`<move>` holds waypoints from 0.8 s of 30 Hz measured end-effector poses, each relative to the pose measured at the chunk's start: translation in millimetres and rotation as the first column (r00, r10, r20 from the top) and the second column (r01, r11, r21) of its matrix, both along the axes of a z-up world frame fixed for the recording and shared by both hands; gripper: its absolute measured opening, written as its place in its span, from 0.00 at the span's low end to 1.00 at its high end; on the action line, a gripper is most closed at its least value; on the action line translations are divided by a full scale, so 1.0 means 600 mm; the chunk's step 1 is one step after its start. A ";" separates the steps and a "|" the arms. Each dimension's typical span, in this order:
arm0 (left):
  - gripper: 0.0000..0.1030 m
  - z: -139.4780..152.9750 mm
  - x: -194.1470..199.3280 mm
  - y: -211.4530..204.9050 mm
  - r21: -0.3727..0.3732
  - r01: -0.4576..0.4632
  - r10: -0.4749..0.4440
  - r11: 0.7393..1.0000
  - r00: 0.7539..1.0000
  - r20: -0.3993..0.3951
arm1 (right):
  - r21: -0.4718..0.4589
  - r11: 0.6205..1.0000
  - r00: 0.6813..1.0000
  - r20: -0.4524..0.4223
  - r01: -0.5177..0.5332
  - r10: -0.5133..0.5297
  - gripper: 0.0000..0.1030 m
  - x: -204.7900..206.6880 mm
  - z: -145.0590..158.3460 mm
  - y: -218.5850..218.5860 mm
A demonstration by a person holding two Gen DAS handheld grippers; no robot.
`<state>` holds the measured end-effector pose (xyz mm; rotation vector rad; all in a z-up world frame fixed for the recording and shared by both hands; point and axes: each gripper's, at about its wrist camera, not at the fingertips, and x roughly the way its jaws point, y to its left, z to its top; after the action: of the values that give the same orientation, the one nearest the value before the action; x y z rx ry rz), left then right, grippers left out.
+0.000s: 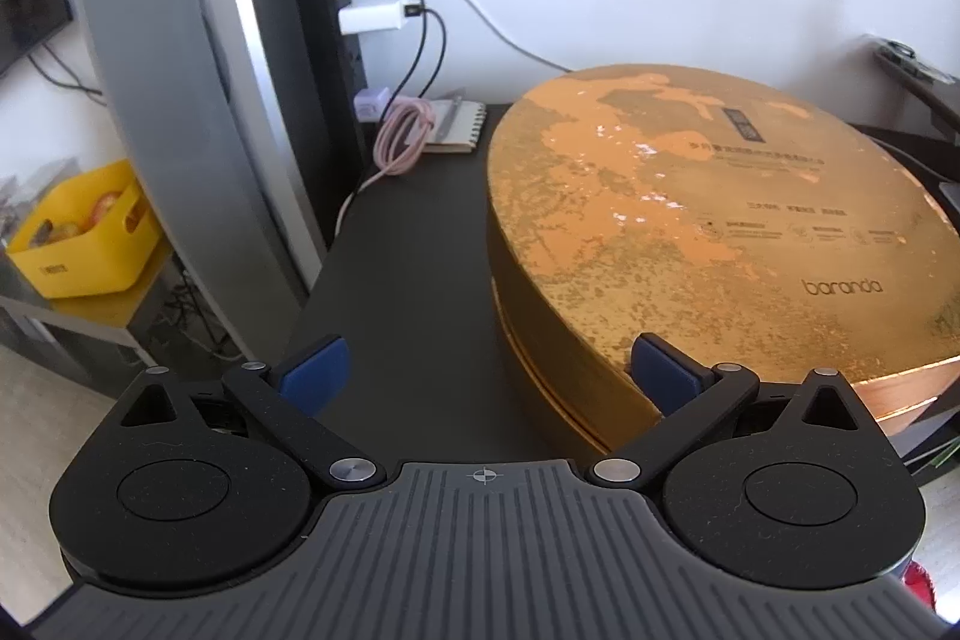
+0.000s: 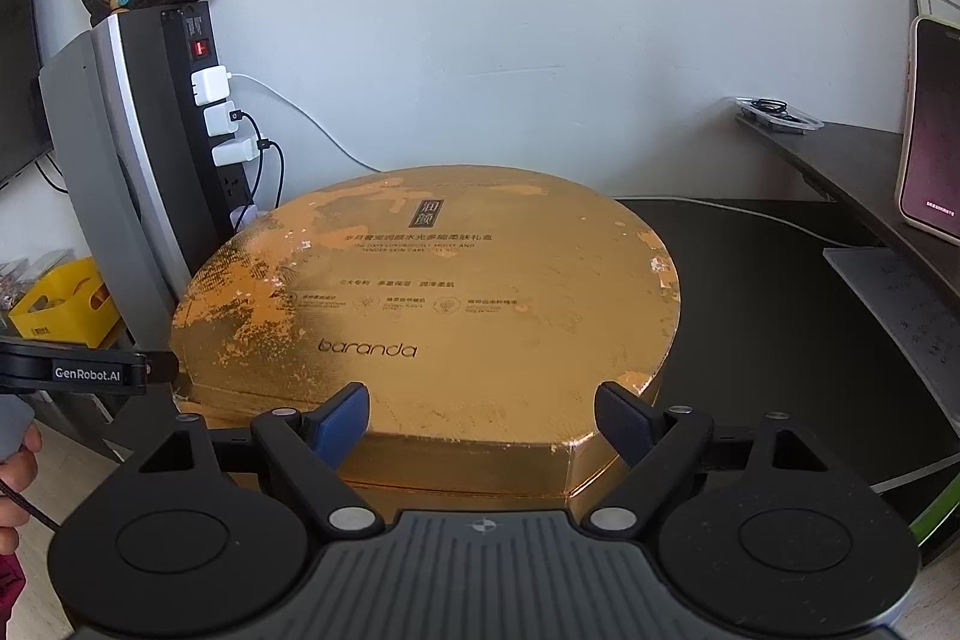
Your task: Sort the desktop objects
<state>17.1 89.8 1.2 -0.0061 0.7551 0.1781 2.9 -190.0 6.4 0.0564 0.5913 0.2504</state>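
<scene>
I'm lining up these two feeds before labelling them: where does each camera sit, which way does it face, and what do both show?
Left wrist view: sits on the left gripper, facing down along its open fingers at the round gold box's left edge, with the pink cable and notebook beyond.
Right wrist view: sits on the right gripper, facing the box's near rim; fingers straddle it without touching. The left gripper and a hand show at left.
Shared: the box, power strip, yellow bin.

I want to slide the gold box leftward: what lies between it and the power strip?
In the left wrist view, bare dark desktop lies beside the gold box; farther back, a coiled pink cable and a notebook sit by the power strip.
</scene>
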 end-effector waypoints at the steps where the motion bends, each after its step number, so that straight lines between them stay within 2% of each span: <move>1: 1.00 -0.003 0.003 0.003 -0.012 -0.003 0.003 1.000 1.000 -0.012 | -0.002 1.000 1.000 0.003 -0.003 0.003 0.81 0.000 0.001 0.001; 7: 1.00 -0.013 0.011 0.005 -0.015 -0.014 0.013 1.000 0.999 -0.034 | -0.025 0.999 0.999 0.017 -0.033 0.034 0.81 -0.001 0.000 0.012; 10: 0.99 -0.009 0.007 -0.003 0.022 -0.014 0.015 1.000 1.000 -0.027 | -0.037 0.999 0.999 0.017 -0.040 0.041 0.80 0.001 -0.005 0.016; 12: 0.97 -0.002 0.001 -0.011 0.047 -0.005 0.006 0.999 1.000 -0.020 | -0.039 0.998 0.999 0.010 -0.050 0.051 0.70 0.004 -0.010 0.020; 15: 0.97 0.011 -0.016 -0.025 0.059 0.039 -0.040 0.997 0.999 0.014 | -0.045 0.997 0.998 -0.002 -0.059 0.059 0.59 0.011 -0.017 0.026; 19: 0.98 0.020 -0.023 -0.050 0.086 0.084 -0.087 0.993 0.996 0.028 | -0.043 0.997 0.998 -0.015 -0.062 0.062 0.54 0.018 -0.025 0.029; 24: 0.98 0.007 -0.009 -0.073 0.106 0.087 -0.086 0.991 0.996 -0.022 | -0.076 0.996 0.998 -0.042 -0.044 0.041 0.54 0.026 -0.038 0.029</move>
<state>11.7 45.9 5.3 0.1296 0.7611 0.1357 18.8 -172.4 -16.4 -0.0252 0.6422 0.2682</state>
